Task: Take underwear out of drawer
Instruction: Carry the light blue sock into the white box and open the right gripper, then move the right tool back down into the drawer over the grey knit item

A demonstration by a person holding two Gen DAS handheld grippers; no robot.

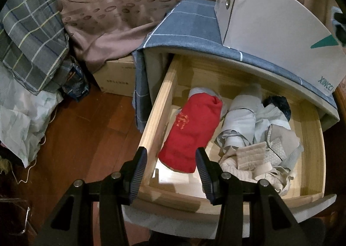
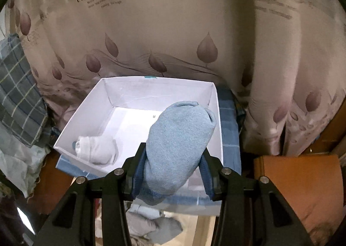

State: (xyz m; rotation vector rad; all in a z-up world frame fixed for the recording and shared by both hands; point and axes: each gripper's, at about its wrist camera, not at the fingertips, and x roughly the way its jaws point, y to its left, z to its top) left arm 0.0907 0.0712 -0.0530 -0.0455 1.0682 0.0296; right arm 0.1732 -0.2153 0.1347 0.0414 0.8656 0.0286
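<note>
The left gripper [image 1: 170, 172] hangs above the front left corner of the open wooden drawer [image 1: 155, 116], its jaws apart with nothing between them; the left finger stands over the drawer's left wall and the right finger over the inside. Just beyond the fingertips, at 12 o'clock from them, lies a rolled red underwear [image 1: 191, 133], pointing toward 1 o'clock. At 3 o'clock from this roll there is a heap of pale rolled and loose pieces [image 1: 255, 133], with a dark piece [image 1: 277, 103] behind them at 1 o'clock. Farther, on the nightstand covered with a blue checked cloth [image 1: 190, 23], stands a white box [image 1: 270, 29], seen from its outside. In the right wrist view, the right gripper [image 2: 173, 170] is closed on a rolled light blue underwear [image 2: 179, 138], which sticks up and forward from the jaws, above the near edge of the white box [image 2: 90, 103]. Inside the box, at 9 o'clock from the blue roll, rests a small white roll [image 2: 97, 148] on the bottom. Behind the box hangs a beige curtain with leaf print [image 2: 173, 29], and at 3 o'clock is an orange-brown surface [image 2: 302, 181]; I cannot tell what it is
</note>
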